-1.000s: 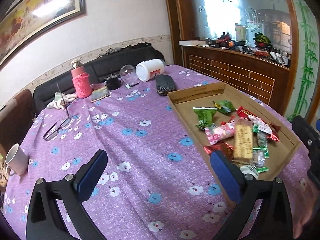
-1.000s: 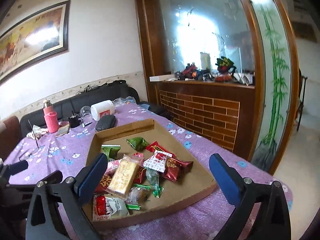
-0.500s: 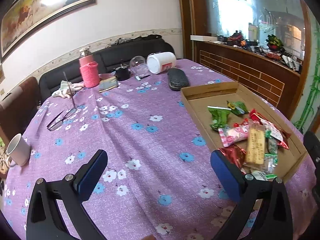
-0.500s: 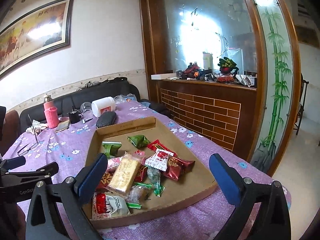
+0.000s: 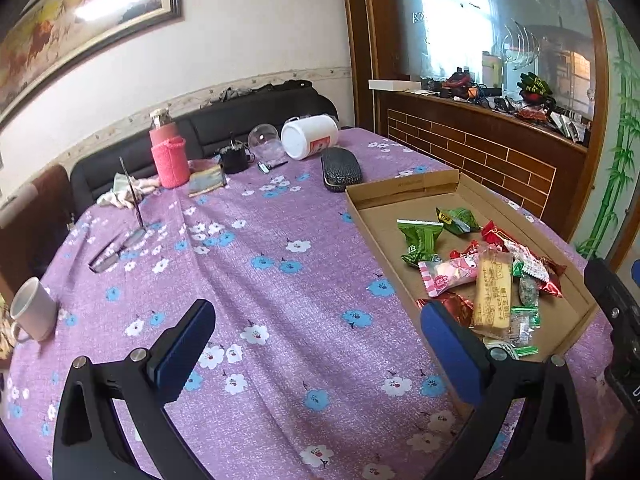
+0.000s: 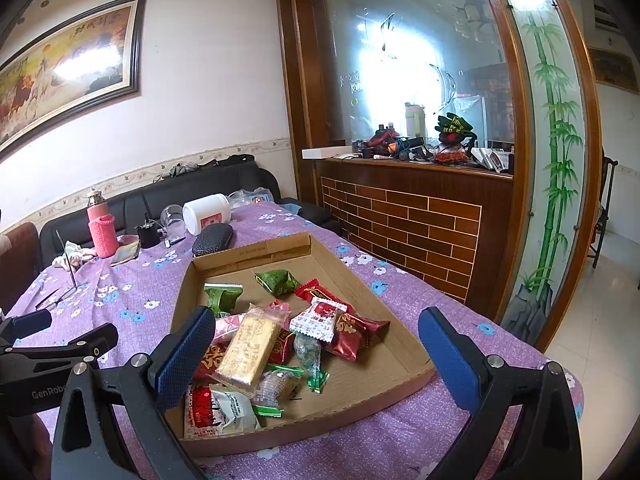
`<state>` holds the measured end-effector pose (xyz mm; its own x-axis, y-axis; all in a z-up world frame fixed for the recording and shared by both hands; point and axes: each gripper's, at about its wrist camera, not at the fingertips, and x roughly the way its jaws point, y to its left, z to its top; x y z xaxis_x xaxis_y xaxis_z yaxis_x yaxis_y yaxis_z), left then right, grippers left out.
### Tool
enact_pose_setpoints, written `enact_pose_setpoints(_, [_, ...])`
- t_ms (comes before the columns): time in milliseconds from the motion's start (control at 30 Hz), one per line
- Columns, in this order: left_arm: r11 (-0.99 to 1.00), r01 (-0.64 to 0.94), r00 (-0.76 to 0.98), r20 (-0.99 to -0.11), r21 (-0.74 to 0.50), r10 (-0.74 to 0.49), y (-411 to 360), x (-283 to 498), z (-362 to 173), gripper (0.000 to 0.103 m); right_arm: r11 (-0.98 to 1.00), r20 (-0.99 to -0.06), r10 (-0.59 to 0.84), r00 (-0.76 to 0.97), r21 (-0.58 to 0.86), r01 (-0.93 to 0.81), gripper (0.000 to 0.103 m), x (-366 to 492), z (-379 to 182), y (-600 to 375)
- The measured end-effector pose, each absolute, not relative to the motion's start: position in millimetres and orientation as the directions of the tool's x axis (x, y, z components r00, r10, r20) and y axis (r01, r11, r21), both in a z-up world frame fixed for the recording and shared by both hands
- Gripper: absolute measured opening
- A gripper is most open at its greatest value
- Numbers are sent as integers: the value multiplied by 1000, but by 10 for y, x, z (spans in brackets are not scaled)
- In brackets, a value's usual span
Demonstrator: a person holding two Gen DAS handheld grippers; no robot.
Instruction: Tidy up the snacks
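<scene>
My left tool (image 5: 318, 354) hangs with its jaws spread wide and empty above the purple flowered cloth (image 5: 256, 288) on the desk, just left of the cardboard tray (image 5: 404, 196). My right tool (image 6: 316, 354) is also wide and empty, hovering over the tray's near end. The snacks (image 6: 280, 336) lie heaped inside the tray: a yellow biscuit bar (image 6: 248, 346) on top, green packets (image 6: 222, 298) toward the far end, red ones (image 6: 352, 330) to the right.
</scene>
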<state>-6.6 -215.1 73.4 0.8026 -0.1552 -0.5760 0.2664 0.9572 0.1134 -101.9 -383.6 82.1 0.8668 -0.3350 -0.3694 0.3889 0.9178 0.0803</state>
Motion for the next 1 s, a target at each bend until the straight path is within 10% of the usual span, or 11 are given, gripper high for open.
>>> enact_pose_setpoints(1000, [934,307,804,-575,182,-152,-2294,-171,702,102,918,-369,-335,867,81,389,102,-1019,823,-3841])
